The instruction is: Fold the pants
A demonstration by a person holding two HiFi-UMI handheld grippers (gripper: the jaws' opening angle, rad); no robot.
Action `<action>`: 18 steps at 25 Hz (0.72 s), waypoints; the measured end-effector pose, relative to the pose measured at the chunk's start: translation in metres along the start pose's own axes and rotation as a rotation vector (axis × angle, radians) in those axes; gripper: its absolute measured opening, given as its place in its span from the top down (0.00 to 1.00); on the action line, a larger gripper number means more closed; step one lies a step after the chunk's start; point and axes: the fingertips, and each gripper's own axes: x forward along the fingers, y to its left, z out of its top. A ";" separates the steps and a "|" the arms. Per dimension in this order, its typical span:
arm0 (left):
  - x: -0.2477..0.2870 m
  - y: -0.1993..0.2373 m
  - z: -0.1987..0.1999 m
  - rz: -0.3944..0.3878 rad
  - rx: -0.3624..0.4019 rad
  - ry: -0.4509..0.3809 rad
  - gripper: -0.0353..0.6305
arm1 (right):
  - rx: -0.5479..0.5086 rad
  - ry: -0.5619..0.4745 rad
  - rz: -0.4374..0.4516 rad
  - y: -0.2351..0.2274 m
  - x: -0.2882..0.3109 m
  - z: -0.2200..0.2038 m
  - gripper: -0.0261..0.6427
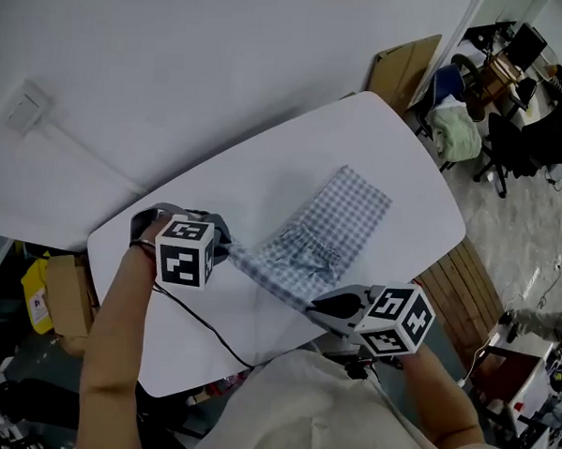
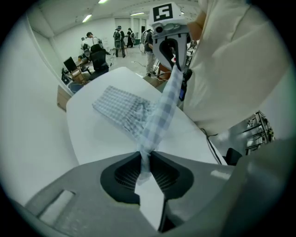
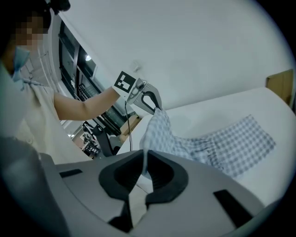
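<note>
Blue-and-white checked cloth: 1 pair of pants (image 1: 335, 224), on the white oval surface (image 1: 398, 150), about mid-way along it.
- Far end: lies flat on the surface, edges squared.
- Middle: gathered and rumpled where the cloth leaves the surface.
- Near end: held up clear of the surface and pulled into a taut band between the 2 tools.

Left tool (image 1: 225, 248): pointing down, clenched on 1 end of the raised edge. Its own view shows a narrow twist of checked cloth pinched between the ribbed pads, running off toward the other tool. 1 marker cube (image 1: 186, 252) sits on top of it, and a black cable (image 1: 205, 328) trails from it across the surface.

Right tool (image 1: 320, 306): angled downward, clenched on the other end of the same edge. Its own view shows a thin fold of cloth caught between the pads.

Both tools sit over the near side of the surface, apart from each other, with the cloth spanning the gap.

Surroundings: plain white wall (image 1: 177, 54) behind the surface; 1 sheet of brown cardboard (image 1: 403, 69) leaning at the far end; office chairs (image 1: 511, 137) and desks beyond, at the right.
</note>
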 end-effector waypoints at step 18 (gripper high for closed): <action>0.069 0.224 0.144 -0.083 0.022 0.092 0.84 | 0.420 -0.170 -0.066 -0.254 -0.127 -0.007 0.90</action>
